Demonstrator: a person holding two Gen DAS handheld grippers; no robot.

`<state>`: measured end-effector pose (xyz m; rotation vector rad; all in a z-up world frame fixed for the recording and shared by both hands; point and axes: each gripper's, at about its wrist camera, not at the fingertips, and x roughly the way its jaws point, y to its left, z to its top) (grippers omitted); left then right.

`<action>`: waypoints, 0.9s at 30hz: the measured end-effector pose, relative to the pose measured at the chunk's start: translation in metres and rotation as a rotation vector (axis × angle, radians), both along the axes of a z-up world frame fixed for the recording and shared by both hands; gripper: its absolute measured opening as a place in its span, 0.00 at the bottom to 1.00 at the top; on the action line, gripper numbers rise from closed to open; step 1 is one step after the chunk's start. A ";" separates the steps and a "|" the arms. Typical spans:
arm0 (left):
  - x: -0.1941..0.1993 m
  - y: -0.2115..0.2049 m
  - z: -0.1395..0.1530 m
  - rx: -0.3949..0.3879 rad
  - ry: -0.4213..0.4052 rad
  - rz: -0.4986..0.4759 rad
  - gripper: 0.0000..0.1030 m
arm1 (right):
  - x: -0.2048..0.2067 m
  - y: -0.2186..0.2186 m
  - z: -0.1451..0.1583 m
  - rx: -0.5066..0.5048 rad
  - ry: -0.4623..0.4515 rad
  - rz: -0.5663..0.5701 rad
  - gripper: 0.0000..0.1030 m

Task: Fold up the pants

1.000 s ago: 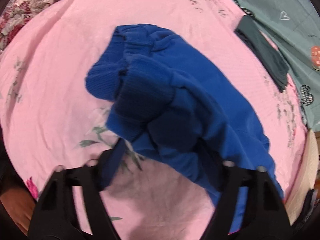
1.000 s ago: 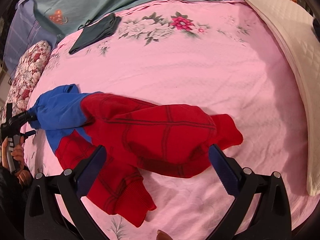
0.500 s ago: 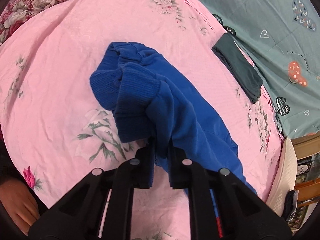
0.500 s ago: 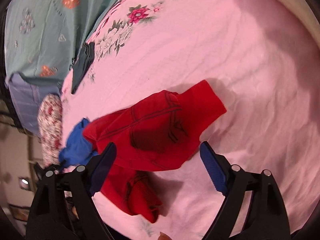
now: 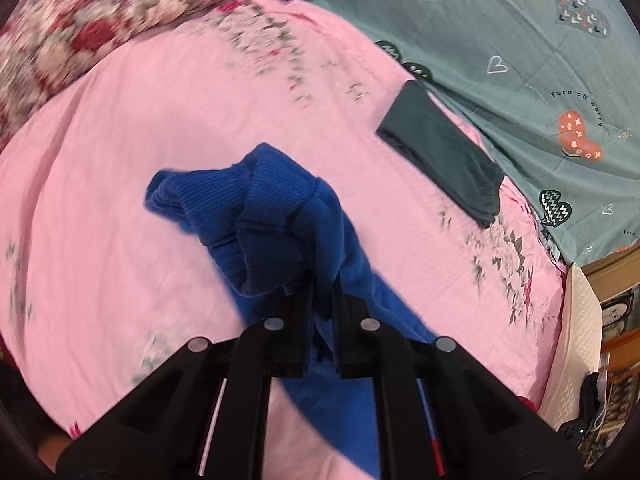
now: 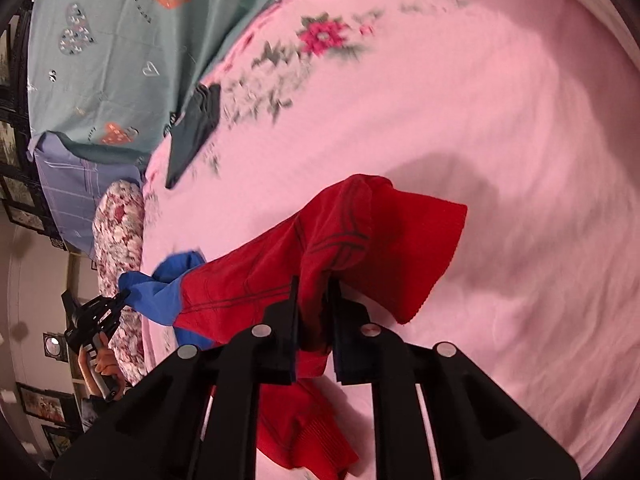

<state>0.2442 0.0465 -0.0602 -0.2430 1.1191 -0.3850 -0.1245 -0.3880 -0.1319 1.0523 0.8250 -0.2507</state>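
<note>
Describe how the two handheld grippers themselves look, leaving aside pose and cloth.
Both the left gripper and the right gripper are matte black plastic with two flat fingers on angular, cut-out linkage arms joined by round silver rivets. Thin pale strips run along the inner arms; the left's right-hand strip shows blue and red marks. No cables or sleeves show.

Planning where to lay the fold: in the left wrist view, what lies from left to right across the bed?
Floral pillow → blue end of the pants, pinched in the left tool → dark folded garment → teal heart-print sheet → cream quilted pad.
</note>
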 end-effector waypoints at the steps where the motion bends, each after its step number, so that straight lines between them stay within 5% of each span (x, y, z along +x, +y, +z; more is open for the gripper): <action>1: 0.011 -0.010 0.002 0.006 -0.011 -0.016 0.07 | 0.008 -0.006 0.006 -0.016 -0.010 -0.006 0.12; 6: 0.069 -0.060 -0.001 0.037 -0.026 -0.075 0.07 | 0.052 -0.040 0.019 -0.115 -0.023 -0.055 0.12; 11: 0.111 -0.089 -0.035 0.103 0.027 -0.097 0.07 | 0.087 -0.053 0.012 -0.208 0.050 -0.026 0.12; 18: 0.098 -0.075 -0.032 0.128 0.022 -0.148 0.10 | 0.082 -0.042 -0.003 -0.235 0.112 0.040 0.16; 22: 0.092 -0.056 -0.025 0.149 -0.007 -0.131 0.36 | 0.078 -0.048 -0.011 -0.196 0.114 0.057 0.18; 27: 0.099 -0.055 -0.016 0.197 -0.022 -0.101 0.35 | 0.080 -0.064 0.017 -0.280 0.074 0.037 0.18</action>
